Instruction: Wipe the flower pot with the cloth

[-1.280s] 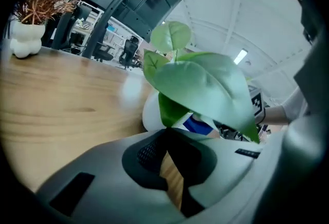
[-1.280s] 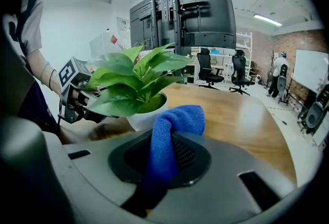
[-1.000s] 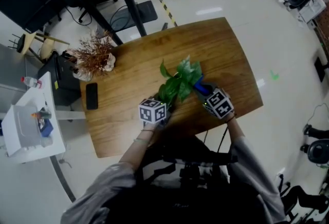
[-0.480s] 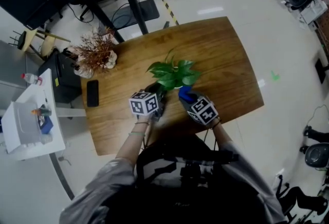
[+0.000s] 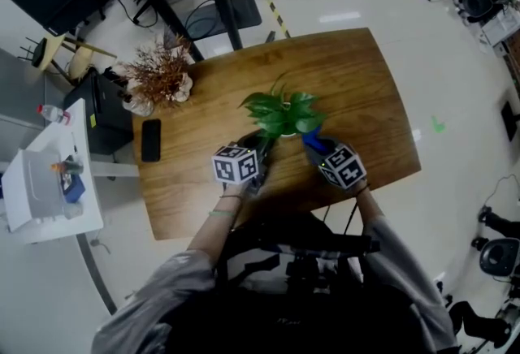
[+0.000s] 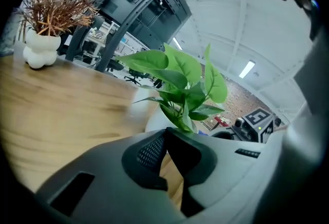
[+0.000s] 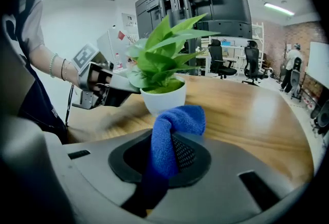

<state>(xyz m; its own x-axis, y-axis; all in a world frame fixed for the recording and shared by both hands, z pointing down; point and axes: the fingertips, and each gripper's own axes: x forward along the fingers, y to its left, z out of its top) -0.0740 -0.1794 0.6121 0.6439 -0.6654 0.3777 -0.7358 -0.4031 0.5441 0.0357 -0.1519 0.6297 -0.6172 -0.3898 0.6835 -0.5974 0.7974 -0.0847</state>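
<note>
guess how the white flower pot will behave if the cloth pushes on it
Probably rigid and smooth: the flower pot looks like glazed white ceramic, so the cloth may slide over it. It seems top-heavy, since the leaves spread wider than the pot, so a high sideways push could tip it. The left gripper, apparently shut at its rim, should steady it.

The flower pot point(image 7: 163, 99) is small, round and white, with a green leafy plant point(image 5: 283, 110) in it. It stands upright on the wooden table point(image 5: 357, 76), about the table's middle and somewhat toward its near edge. The left gripper point(image 6: 167, 133) has its jaw tips together at the pot's rim. The cloth point(image 7: 175, 125) is bright blue and fuzzy, bunched into a fold and pinched between the jaws of the right gripper point(image 7: 172, 138), above the table's near half, right of its middle.
</note>
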